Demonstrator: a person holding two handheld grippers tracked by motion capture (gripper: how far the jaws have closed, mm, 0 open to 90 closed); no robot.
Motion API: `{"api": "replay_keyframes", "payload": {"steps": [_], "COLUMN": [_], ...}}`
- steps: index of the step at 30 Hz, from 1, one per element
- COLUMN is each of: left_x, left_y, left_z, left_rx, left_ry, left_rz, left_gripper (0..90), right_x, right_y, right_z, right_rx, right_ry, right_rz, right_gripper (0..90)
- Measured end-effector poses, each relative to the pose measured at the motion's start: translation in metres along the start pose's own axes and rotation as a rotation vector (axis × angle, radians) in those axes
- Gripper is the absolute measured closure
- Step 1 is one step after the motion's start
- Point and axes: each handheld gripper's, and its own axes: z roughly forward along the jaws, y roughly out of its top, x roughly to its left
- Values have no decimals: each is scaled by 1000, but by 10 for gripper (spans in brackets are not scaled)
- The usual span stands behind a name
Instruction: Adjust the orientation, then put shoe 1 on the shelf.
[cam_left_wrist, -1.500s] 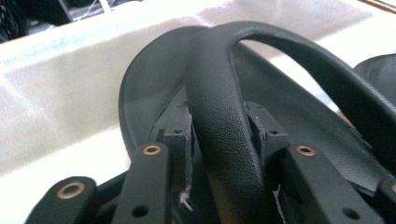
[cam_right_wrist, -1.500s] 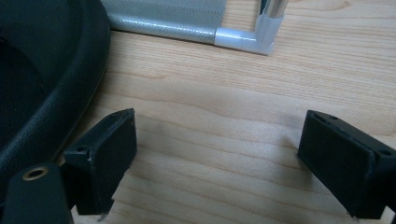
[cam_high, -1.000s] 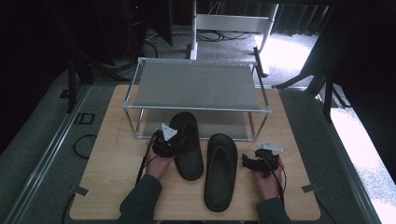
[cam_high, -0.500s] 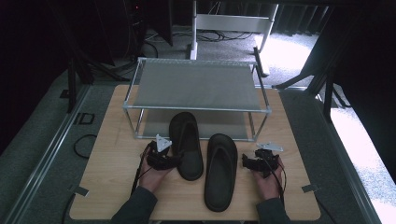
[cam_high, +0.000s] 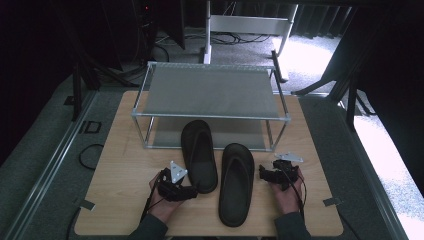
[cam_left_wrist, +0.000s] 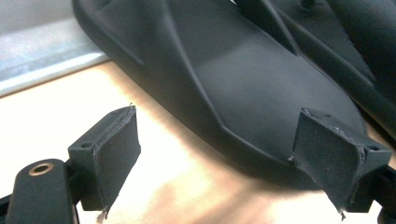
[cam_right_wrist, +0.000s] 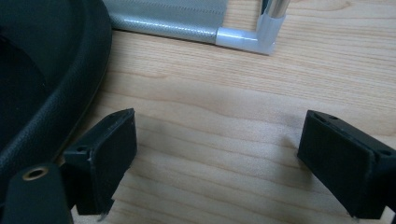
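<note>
Two black sandals lie side by side on the wooden table (cam_high: 125, 150). The left sandal (cam_high: 199, 155) has its toe under the metal shoe rack (cam_high: 210, 90); the right sandal (cam_high: 236, 182) lies nearer me. My left gripper (cam_high: 192, 191) is open at the left sandal's heel (cam_left_wrist: 261, 93), which sits just ahead of and partly between the jaws (cam_left_wrist: 222, 119). My right gripper (cam_high: 263, 173) is open beside the right sandal's outer edge (cam_right_wrist: 51, 84), with bare wood between its fingers (cam_right_wrist: 219, 121).
The rack's lower mesh shelf and a chrome corner post (cam_right_wrist: 271, 23) stand just beyond the right gripper. Cables (cam_high: 90, 155) trail over the table's left edge onto the floor. Bare wood lies left of the left sandal and right of the right one.
My left gripper has drawn back toward the near edge, from beside the left sandal's middle down to its heel. The right gripper and both sandals have stayed put.
</note>
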Motion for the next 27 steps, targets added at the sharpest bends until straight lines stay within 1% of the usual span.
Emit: {"api": "replay_keyframes", "payload": {"steps": [3, 7, 11, 14, 17, 20, 22, 24, 27], "left_x": [-4, -6, -11, -16, -19, -23, -25, -28, -30], "left_y": [-4, -8, -11, -12, -12, -13, -13, -13, -13], "left_z": [-2, -5, -7, -6, -4, -2, 0, 2, 5], "left_rx": [3, 0, -5, -9, 0, 6, 13, 21, 27], "left_ry": [-5, -9, 7, 26, 14, 11, 17, 13, 8], "left_rz": [14, 6, 15, 26, 39, 57, 65, 77, 82], "left_gripper": [153, 153, 143, 103, 103, 103, 103, 98, 92], "right_x": [0, 0, 0, 0, 0, 0, 0, 0, 0], "right_y": [0, 0, 0, 0, 0, 0, 0, 0, 0], "right_z": [0, 0, 0, 0, 0, 0, 0, 0, 0], "right_rx": [0, 0, 0, 0, 0, 0, 0, 0, 0], "right_ry": [0, 0, 0, 1, 2, 2, 1, 2, 2], "right_rz": [0, -1, -1, -2, -3, -3, -3, -4, -4], "right_gripper": [115, 115, 115, 115, 115, 115, 115, 115, 115]}}
